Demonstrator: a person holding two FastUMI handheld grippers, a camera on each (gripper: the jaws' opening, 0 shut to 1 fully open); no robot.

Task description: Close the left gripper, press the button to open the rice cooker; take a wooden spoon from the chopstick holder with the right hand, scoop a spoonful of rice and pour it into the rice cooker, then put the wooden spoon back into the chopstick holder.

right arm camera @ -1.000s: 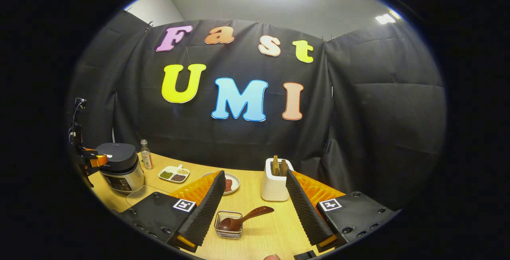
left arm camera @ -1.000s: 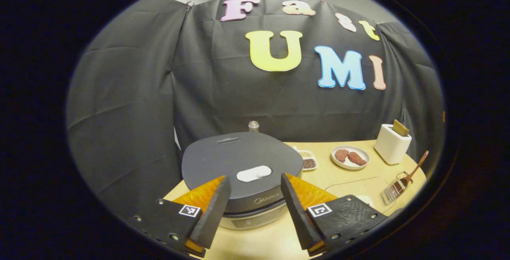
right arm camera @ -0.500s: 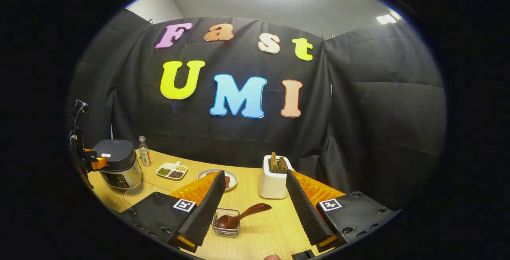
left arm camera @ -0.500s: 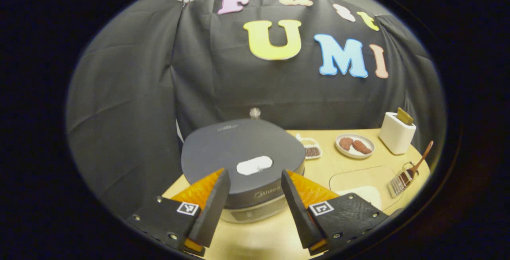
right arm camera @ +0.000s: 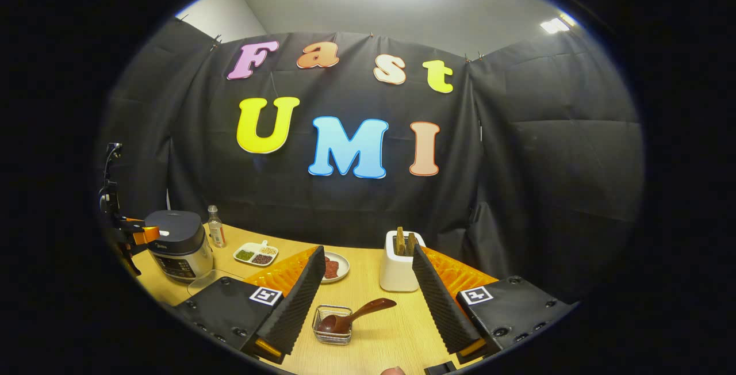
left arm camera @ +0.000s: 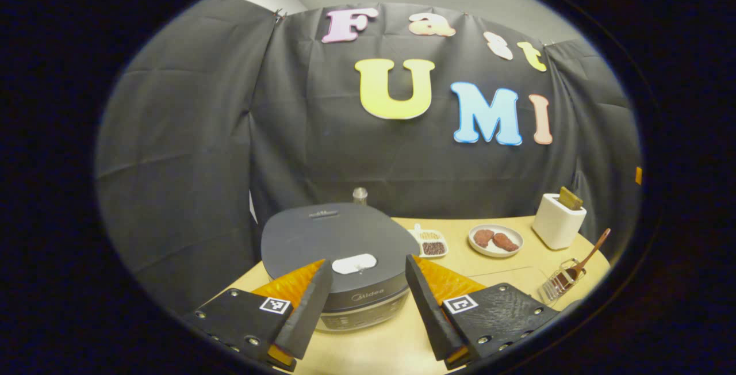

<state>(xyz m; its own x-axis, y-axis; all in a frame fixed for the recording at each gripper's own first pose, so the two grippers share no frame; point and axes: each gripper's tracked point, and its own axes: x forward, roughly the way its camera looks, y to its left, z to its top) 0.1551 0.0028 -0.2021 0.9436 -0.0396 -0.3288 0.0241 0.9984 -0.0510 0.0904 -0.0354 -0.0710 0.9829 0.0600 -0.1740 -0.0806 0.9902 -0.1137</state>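
a: where does the left gripper (left arm camera: 368,306) stand, and what does the step need?

b: in the left gripper view its two fingers are spread wide apart, holding nothing. between them sits the cooker (left arm camera: 340,260), lid down, on the table (left arm camera: 506,268). the pale oval button (left arm camera: 354,263) lies on the front of the lid, just above and between the fingertips. the gripper hovers near the cooker's front and does not touch it.

a: so how should it go?

b: my judgement: bring the fingers together first, as the task asks, so that one blunt tip meets the button. then come straight down on the middle of the oval. a slanted push could slide off or shove the cooker. the lid will likely swing up toward the wall, so keep the gripper to the front.

a: and the right side?

b: in the right gripper view, the right gripper (right arm camera: 368,309) also has its fingers wide apart and empty. the spoon (right arm camera: 353,314) lies low between them, bowl down in the small wire holder (right arm camera: 332,326), handle tilted up to the right. it is near the fingers but apart from them. a toaster (right arm camera: 399,263) stands behind it. the cooker is far off to the left there, with the left gripper at its front. i cannot tell where the rice is.
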